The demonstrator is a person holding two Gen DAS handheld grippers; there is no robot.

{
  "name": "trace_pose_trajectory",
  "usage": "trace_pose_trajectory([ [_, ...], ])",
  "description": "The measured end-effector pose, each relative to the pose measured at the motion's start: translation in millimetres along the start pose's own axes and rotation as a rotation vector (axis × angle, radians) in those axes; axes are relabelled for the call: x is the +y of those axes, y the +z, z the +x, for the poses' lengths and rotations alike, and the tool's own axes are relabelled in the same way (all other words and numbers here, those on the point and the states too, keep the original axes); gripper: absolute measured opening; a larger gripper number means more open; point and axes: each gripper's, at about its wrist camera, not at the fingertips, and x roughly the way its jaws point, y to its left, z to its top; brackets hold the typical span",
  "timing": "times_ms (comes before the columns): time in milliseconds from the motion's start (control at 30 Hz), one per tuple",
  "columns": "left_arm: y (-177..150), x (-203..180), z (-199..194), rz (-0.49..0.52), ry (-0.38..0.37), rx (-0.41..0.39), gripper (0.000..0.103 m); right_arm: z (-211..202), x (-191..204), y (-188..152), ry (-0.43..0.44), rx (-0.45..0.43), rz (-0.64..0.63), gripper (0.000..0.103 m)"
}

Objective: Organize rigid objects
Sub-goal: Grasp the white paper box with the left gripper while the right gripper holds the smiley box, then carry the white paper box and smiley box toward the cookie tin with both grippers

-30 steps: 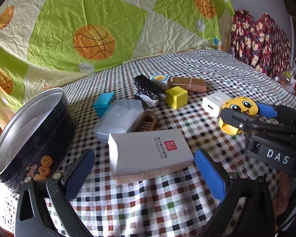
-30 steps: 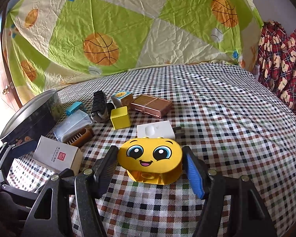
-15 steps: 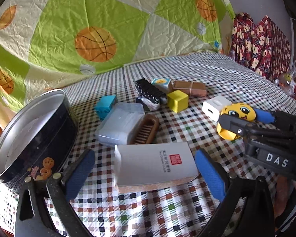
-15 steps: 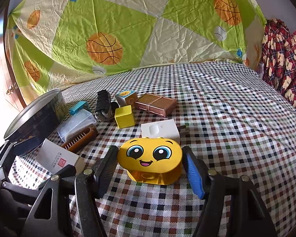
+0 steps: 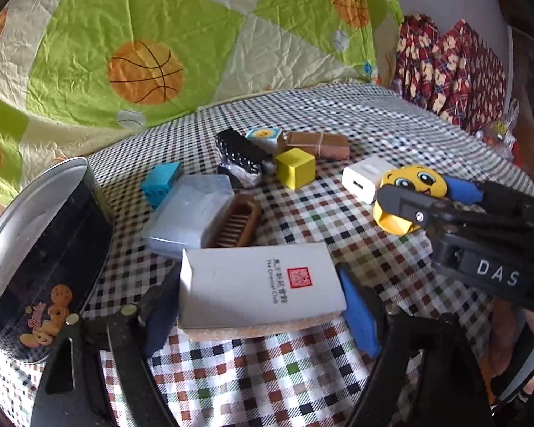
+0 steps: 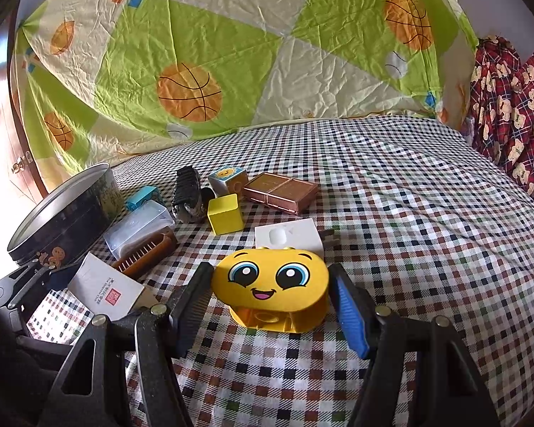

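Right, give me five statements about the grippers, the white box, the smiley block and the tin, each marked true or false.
1. The left gripper brackets the white box. True.
2. The right gripper brackets the yellow smiley block. True.
3. The cookie tin holds the blue block. False: that block lies on the checked cloth.
4. The white charger sits behind the smiley block. True.
5. The yellow cube is stacked on the charger. False: it stands on the cloth.

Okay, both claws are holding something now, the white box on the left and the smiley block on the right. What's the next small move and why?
Probably lift the white box with the left claw and carry it toward the open round tin. Both fingers already press its sides, and the tin stands just to its left. The right claw grips the yellow smiley block, which can follow.
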Motion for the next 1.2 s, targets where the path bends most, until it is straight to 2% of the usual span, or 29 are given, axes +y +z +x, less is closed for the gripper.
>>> trace_pose_trajectory([
  [367,1,25,-13,-0.092,-0.028,-0.076,0.082,-8,9,1,-0.003,-0.039,-0.035,0.067],
  [700,4,48,-27,-0.126,0.045,-0.168,0.082,-18,22,14,0.0,-0.139,-0.066,0.067],
  [1200,-6,75,-43,-0.19,0.079,-0.285,0.082,-9,51,16,0.015,-0.16,-0.065,0.067],
])
